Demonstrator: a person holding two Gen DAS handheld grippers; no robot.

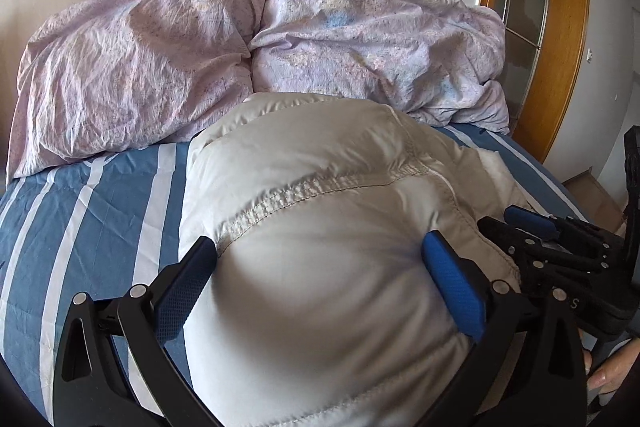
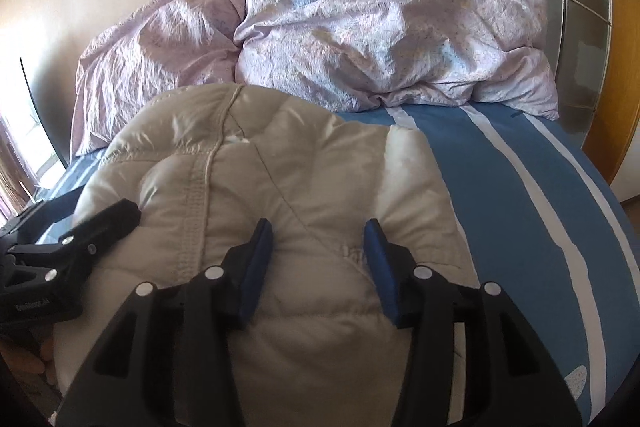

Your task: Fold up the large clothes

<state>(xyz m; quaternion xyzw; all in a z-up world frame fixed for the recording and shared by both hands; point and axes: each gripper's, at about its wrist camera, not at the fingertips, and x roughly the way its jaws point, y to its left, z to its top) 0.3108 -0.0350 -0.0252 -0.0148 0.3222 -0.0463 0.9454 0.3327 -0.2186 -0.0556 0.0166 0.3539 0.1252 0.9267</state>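
A puffy light grey down jacket (image 1: 320, 195) lies bundled on the blue striped bed sheet (image 1: 80, 211); it also shows in the right wrist view (image 2: 260, 167). My left gripper (image 1: 320, 259) is open, its jaws wide apart and pressed against the sides of a padded bulge of the jacket. My right gripper (image 2: 318, 235) is open too, its jaws straddling another bulge near the jacket's right edge, where a white lining (image 2: 404, 151) shows. Each gripper is visible in the other's view: the right one (image 1: 552, 227), the left one (image 2: 104, 223).
A crumpled lilac duvet (image 1: 260, 47) is piled along the far side of the bed against the wall. A wooden-framed door (image 1: 560, 27) stands at the right. The striped sheet (image 2: 520, 207) stretches to the right of the jacket.
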